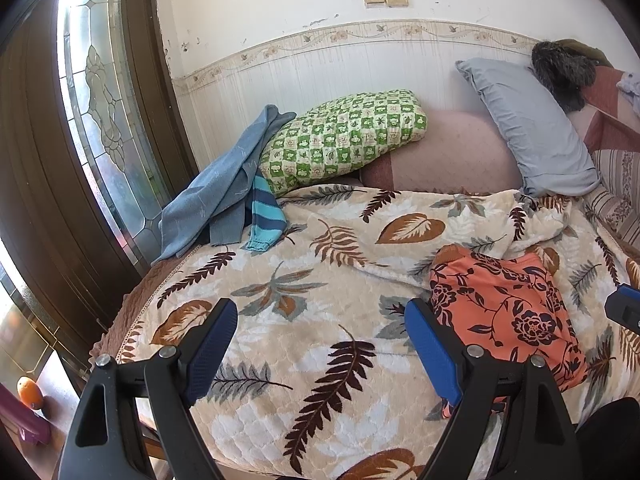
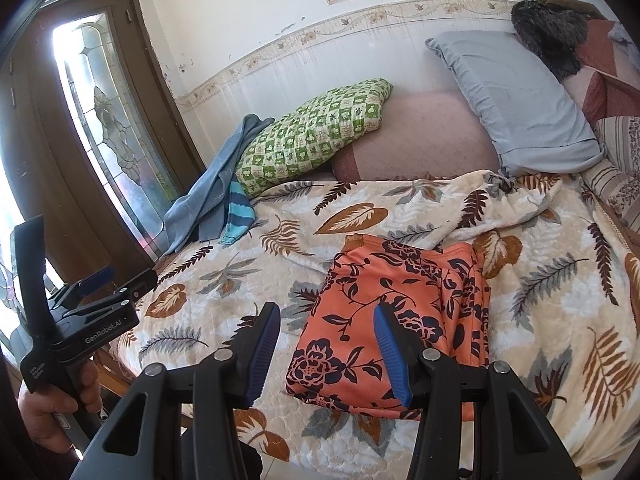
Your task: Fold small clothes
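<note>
Lying folded, orange floral garment (image 2: 396, 320), both jaws open, empty, pillows (image 1: 344, 140) behind

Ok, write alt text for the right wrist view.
A folded orange floral garment lies on a leaf-patterned blanket, just beyond the open, empty right gripper. At far left a hand holds the left gripper; pillows lean against the wall behind.

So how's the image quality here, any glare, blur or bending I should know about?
Left wrist view: the door glass is blown out by daylight, the wall border bows from fisheye distortion, and the corners are black. Right wrist view: the same glare at the door glass and the same bowing; the orange garment is sharp and evenly lit.
</note>
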Tool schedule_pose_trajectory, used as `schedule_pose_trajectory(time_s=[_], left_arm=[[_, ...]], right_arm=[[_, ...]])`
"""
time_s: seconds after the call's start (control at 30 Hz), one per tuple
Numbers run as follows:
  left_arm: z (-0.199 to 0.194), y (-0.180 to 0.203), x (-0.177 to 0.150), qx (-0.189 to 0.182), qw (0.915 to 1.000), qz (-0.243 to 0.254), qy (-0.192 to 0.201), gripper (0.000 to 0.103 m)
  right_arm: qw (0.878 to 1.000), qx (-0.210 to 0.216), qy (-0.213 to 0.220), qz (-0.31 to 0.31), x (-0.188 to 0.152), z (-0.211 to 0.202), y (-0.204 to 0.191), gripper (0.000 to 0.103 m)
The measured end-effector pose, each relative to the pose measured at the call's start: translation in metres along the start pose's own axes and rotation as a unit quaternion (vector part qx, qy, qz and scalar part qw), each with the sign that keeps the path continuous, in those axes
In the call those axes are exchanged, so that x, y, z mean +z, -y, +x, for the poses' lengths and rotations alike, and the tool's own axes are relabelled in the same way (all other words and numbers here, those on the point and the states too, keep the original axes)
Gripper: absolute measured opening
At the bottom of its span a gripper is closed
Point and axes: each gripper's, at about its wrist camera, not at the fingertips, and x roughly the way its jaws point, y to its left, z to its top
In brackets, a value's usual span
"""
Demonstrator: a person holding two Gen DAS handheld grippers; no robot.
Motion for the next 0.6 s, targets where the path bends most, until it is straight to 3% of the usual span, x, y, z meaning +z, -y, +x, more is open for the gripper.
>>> schedule_pose_trajectory(time_s=[0.6], left_arm=[[0.022,0.013,-0.005,0.004,0.9996,0.015,-0.021,0.086]], right_arm=[[1.000,0.003,-0.016,0.020,-0.005,0.021,0.017,0.052]])
